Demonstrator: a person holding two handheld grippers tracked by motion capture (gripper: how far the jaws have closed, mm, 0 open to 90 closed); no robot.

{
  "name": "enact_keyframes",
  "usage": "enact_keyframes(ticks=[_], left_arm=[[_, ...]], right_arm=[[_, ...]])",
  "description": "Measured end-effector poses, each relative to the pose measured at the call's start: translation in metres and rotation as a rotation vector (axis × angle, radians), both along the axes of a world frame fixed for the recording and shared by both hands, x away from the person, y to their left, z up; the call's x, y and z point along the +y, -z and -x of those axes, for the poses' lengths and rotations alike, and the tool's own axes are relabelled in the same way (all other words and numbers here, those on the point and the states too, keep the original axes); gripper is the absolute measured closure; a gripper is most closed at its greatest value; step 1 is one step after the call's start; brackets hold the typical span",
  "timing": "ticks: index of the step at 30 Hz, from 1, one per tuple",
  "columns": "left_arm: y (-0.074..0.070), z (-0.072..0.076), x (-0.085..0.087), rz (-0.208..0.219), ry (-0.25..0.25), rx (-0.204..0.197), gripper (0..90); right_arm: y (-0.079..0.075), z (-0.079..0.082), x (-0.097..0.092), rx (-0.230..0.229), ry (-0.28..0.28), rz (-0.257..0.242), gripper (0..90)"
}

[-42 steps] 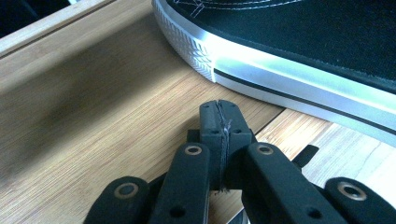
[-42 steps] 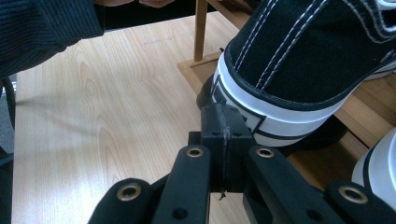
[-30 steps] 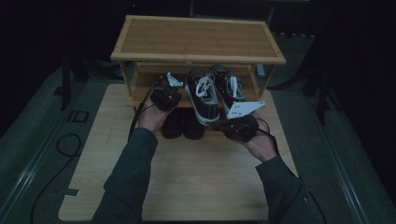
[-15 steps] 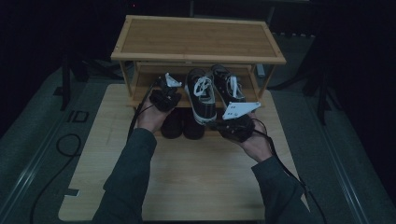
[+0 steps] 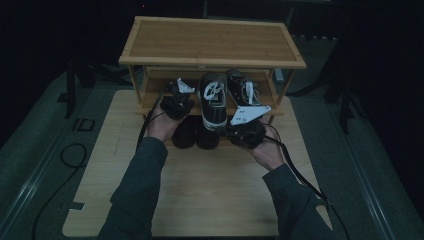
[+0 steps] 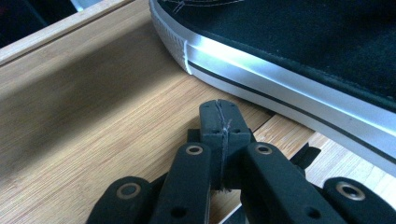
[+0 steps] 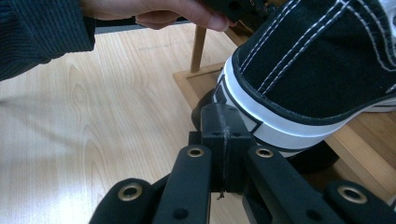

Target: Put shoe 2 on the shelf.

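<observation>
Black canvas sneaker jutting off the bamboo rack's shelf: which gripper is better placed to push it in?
Right gripper: shut, tips at the sneaker's white heel. Left gripper sits alongside its sole.

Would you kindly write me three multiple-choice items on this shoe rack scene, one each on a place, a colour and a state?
1. Where do the two laced sneakers sit?
A. on the rack's top board
B. on the rack's middle shelf
C. on the floor beside the rack

2. What colour is the sneakers' upper?
A. red
B. black
C. yellow

3. How do the left gripper's jaws stand?
A. shut with nothing between them
B. wide open
C. shut on a lace

Key: 1 B, the high view shows them under the rack's bare top board, toes jutting over the shelf edge. 2 B, black cloth with a white sole band. 3 A, in the left gripper view the jaws meet over bare wood.
</observation>
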State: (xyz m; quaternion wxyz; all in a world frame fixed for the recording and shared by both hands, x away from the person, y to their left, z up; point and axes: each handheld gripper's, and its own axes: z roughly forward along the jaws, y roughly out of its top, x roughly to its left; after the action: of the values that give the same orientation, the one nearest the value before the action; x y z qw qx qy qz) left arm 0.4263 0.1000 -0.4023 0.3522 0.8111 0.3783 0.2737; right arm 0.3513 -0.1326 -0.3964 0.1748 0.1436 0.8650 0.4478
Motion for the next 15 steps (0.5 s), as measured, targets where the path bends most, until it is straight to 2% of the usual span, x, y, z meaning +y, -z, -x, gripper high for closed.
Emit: enact_keyframes(ticks=[4, 7, 15], left_arm=[[0.0, -0.0001, 0.0002, 0.0, 0.001, 0.001, 90.0], [-0.0001, -0.0001, 0.0002, -0.001, 0.002, 0.001, 90.0], [-0.0002, 0.0001, -0.0003, -0.003, -0.002, 0.0, 90.0]], right_arm=[[0.0034, 0.0011, 0.0043, -0.012, 0.001, 0.032, 90.0], [0.0069, 0.0026, 0.005, -0.022, 0.009, 0.02, 90.0], [0.0056, 0.0024, 0.0106, -0.047, 0.014, 0.031, 90.0]])
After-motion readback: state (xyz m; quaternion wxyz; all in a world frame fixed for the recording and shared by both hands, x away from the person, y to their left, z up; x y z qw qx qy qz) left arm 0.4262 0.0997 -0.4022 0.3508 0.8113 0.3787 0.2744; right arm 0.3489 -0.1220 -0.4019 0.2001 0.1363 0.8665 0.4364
